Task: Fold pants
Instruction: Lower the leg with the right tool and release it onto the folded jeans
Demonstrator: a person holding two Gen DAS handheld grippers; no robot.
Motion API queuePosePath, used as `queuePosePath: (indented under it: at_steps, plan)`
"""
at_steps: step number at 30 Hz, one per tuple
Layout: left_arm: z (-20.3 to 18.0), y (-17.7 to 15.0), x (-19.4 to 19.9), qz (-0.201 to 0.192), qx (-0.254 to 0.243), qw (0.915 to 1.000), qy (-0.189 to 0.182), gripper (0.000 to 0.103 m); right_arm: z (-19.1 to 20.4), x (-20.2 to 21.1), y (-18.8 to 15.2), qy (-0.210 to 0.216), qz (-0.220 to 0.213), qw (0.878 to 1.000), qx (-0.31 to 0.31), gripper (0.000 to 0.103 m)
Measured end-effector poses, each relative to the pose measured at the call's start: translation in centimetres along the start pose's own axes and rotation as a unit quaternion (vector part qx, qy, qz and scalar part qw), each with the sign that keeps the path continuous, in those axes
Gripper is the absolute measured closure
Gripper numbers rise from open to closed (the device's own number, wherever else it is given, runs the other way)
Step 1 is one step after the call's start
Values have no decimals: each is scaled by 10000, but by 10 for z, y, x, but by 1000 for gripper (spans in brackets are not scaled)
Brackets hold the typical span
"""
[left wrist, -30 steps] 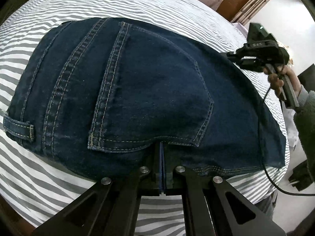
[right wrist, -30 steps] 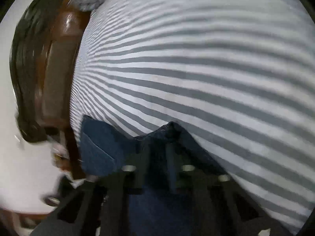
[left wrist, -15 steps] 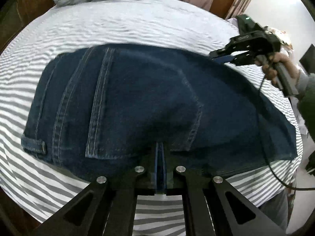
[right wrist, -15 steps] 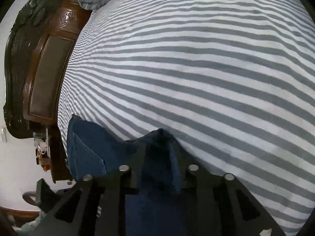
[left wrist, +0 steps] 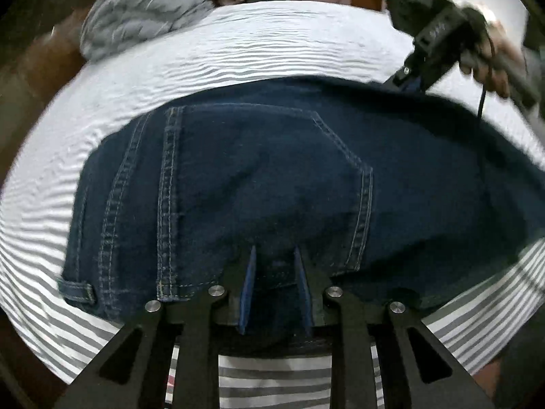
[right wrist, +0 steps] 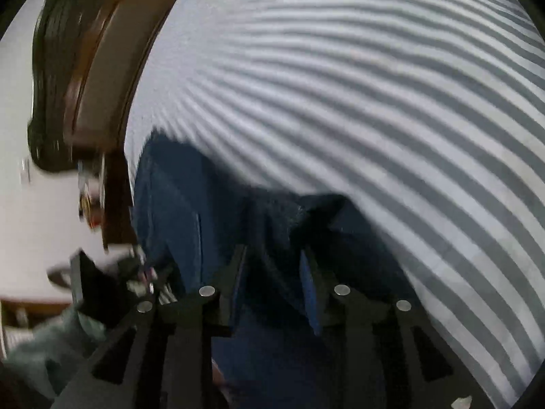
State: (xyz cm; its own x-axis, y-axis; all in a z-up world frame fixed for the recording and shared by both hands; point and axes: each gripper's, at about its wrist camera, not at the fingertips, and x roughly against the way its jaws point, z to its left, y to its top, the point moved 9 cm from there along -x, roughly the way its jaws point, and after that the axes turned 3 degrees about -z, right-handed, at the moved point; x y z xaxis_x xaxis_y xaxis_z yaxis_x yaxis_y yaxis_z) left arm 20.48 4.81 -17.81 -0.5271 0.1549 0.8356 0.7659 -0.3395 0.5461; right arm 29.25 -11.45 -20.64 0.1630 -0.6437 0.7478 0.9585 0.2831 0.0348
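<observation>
A second ago both grippers were pinched tight on denim; now the left gripper [left wrist: 274, 255] has just been opening, its blue-lined fingers [left wrist: 248, 283] standing apart with the near edge of the folded jeans [left wrist: 272, 184] lying loose between them, no pad pressing the cloth. The right gripper [right wrist: 272, 255] has likewise just been opening, and a raised ridge of the jeans [right wrist: 272, 211] sits in its gap, untouched by either finger as far as the blur allows. The left view has also swung, so more of the bed's far end shows than before. Only the left wrist view shows the back pocket [left wrist: 259, 177] and belt loop [left wrist: 76, 289] facing up just beyond its fingers, the right gripper [left wrist: 410, 83] at the jeans' far edge in a hand [left wrist: 490, 68], and a crumpled grey blanket [left wrist: 143, 10] beyond. Only the right wrist view shows the brown wooden bed frame [right wrist: 102, 68] to the left. The jeans lie flat on the striped bedsheet [right wrist: 374, 102].
</observation>
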Motion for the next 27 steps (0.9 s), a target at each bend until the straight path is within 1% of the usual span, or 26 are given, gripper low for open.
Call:
queuePosePath:
  at_steps: [1, 2, 3, 5, 6, 7, 8, 11, 13, 14, 15, 16, 20, 22, 25, 27]
  plan:
    - [-1, 0, 0, -16, -49, 10000, 68, 78, -1, 0, -1, -19, 65, 9999, 107, 73]
    - [3, 0, -1, -7, 3, 10000, 49, 78, -3, 1, 1, -31, 24, 9999, 101, 72]
    - [5, 0, 0, 8, 79, 10000, 3, 78, -6, 3, 3, -10, -67, 10000, 41, 69]
    - [9, 1, -1, 47, 277, 9995, -136, 78, -12, 6, 14, 173, -369, 9990, -201, 65]
    - [11, 1, -1, 63, 339, 9992, -198, 78, -13, 6, 19, 217, -462, 9983, -297, 64]
    - [12, 1, 0, 68, 343, 9992, -216, 78, -16, 5, 24, 364, -578, 9967, -435, 64]
    - [11, 1, 0, 61, 317, 9993, -207, 78, -17, 4, 27, 463, -603, 9958, -505, 64]
    - [11, 0, 1, 26, 191, 9997, -151, 78, -20, 4, 30, 573, -723, 9937, -633, 65]
    - [12, 0, 0, -9, 206, 9996, -174, 78, -17, 10, 29, 415, -852, 9942, -517, 83]
    - [11, -1, 1, -20, 210, 9996, -182, 78, -12, 19, 30, 401, -1069, 9923, -477, 89]
    - [11, -1, 2, -44, 225, 9996, -189, 78, -8, 23, 30, 410, -1153, 9916, -430, 90]
    - [11, 0, 1, -66, 235, 9995, -192, 78, 0, 29, 31, 316, -1255, 9912, -281, 91]
    - [6, -4, 8, -135, 112, 9998, -76, 78, 8, 40, 41, 41, -1544, 9877, -229, 93]
    - [5, -5, 8, -155, 39, 9999, -42, 78, -3, 34, 49, -116, -1520, 9874, -417, 93]
    - [0, -11, 12, -211, -140, 9997, -8, 78, -27, 12, 55, -394, -1317, 9881, -685, 94]
    - [0, -14, 13, -228, -192, 9996, -16, 78, -32, 8, 60, -251, -1305, 9876, -838, 94]
